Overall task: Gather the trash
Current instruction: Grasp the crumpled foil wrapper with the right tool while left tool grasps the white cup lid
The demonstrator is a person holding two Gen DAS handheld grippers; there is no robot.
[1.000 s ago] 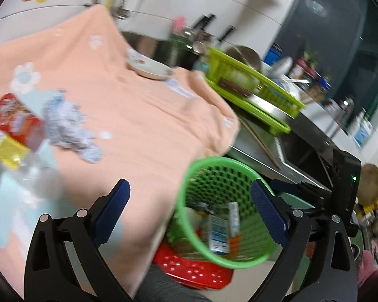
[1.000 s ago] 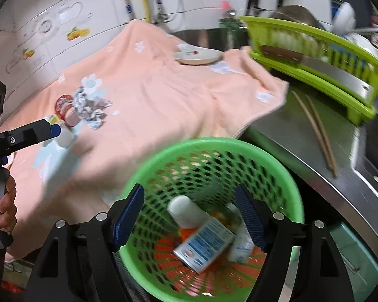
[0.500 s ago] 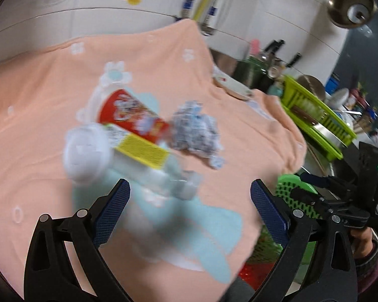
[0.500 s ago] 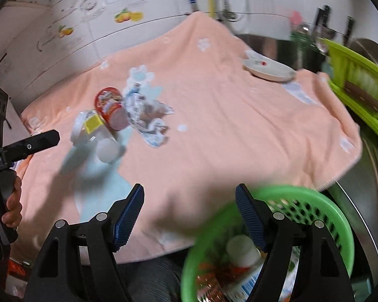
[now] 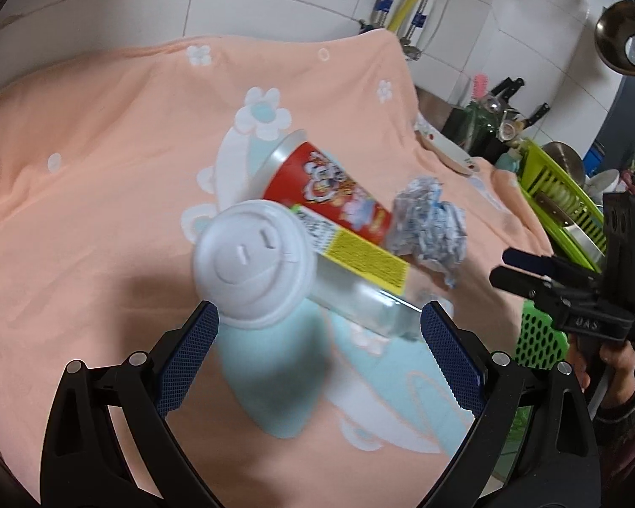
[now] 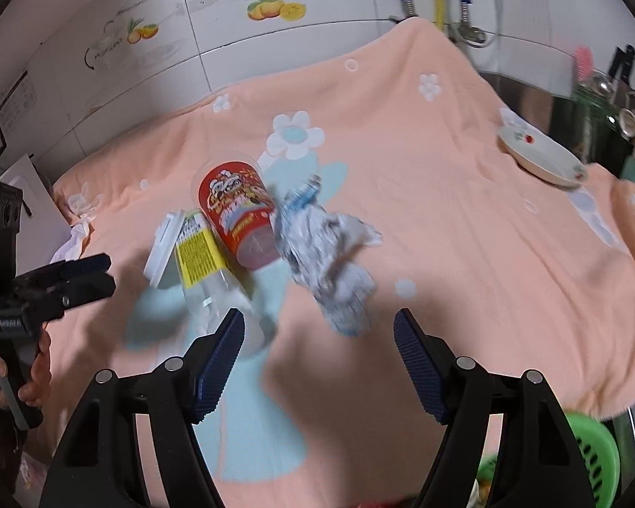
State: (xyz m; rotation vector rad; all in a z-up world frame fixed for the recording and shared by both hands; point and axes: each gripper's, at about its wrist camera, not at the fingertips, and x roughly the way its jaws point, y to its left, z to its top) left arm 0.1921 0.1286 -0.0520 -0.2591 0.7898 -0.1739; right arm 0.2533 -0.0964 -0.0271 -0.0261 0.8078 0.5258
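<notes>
On the peach towel (image 5: 84, 169) lie a clear plastic cup with a white lid and yellow label (image 5: 283, 266), a red snack cup (image 5: 330, 194) and a crumpled paper wad (image 5: 429, 224). My left gripper (image 5: 319, 351) is open just short of the clear cup's lid. My right gripper (image 6: 317, 360) is open just below the paper wad (image 6: 330, 262), with the clear cup (image 6: 203, 271) and red cup (image 6: 237, 211) to its left. The green trash basket (image 6: 592, 453) sits low at the right.
A white plate (image 6: 542, 156) lies on the towel's far right. A green dish rack (image 5: 563, 203) and knives (image 5: 503, 89) stand beyond it. The tiled wall (image 6: 275, 42) and hoses back the counter. The basket also shows in the left wrist view (image 5: 537, 338).
Both grippers have swung away from the green basket to the trash on the towel and come closer to it. Both stay open and empty.
</notes>
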